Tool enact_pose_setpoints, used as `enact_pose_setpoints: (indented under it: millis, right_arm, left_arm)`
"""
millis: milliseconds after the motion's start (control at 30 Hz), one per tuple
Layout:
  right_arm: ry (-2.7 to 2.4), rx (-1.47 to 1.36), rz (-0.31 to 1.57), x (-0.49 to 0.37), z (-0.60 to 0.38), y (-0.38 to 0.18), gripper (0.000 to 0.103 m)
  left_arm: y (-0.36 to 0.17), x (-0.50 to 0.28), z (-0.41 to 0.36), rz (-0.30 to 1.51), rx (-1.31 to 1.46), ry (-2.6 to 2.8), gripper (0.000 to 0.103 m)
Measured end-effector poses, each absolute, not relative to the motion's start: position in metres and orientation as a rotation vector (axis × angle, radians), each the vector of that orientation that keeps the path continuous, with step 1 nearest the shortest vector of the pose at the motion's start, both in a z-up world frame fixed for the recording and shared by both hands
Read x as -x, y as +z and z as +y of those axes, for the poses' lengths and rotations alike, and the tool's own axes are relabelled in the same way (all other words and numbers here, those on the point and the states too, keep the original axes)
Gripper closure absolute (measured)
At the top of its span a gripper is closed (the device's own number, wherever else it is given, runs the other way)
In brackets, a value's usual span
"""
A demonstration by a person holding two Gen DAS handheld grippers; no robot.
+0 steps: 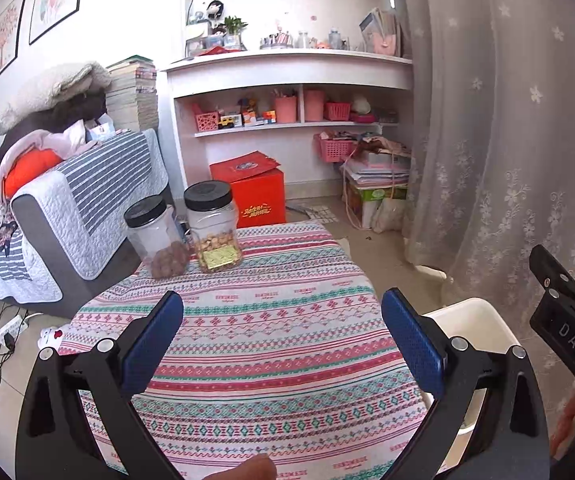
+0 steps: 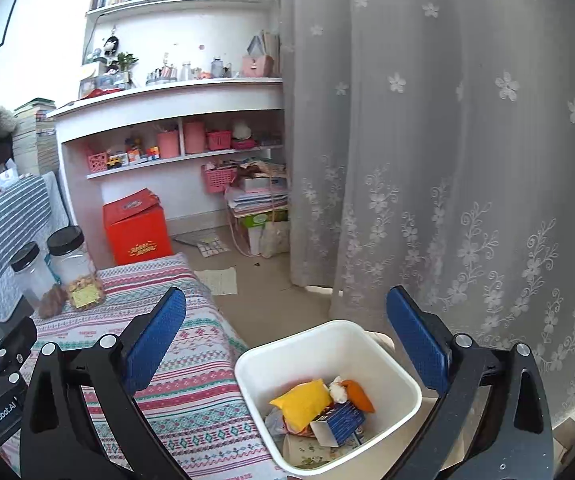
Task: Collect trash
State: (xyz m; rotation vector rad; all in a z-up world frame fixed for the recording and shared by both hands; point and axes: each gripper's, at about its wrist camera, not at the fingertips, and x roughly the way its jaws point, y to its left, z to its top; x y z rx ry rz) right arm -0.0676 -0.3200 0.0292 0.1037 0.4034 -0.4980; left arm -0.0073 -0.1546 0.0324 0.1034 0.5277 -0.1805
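Observation:
A white bin stands on the floor at the table's right side and holds trash: a yellow packet, a blue carton, an orange wrapper and crumpled paper. My right gripper is open and empty above the bin. My left gripper is open and empty above the patterned tablecloth. The bin's rim shows at the right of the left wrist view, with the right gripper's body beside it.
Two black-lidded plastic jars stand at the table's far left corner. A sofa is to the left. A red box, shelves and stacked papers lie beyond. A curtain hangs on the right.

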Motion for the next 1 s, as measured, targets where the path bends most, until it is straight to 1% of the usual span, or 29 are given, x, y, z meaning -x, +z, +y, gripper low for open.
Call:
enact_pose_setpoints:
  millis: [300, 533, 1000]
  right_arm:
    - [-0.423, -0.008, 0.453, 0.045, -0.278, 0.01, 0.007]
    - [-0.407, 0.001, 0.467, 0.033, -0.266, 0.005, 0.007]
    - [-0.397, -0.003, 0.473, 0.024, -0.261, 0.001, 0.007]
  left_arm:
    - [0.005, -0.006, -0.098, 0.598, -0.039, -0.094, 0.007]
    - [-0.004, -0.018, -0.083, 0.628, -0.008, -0.085, 0.007]
    - [-0.006, -0.028, -0.078, 0.646, -0.009, -0.081, 0.007]
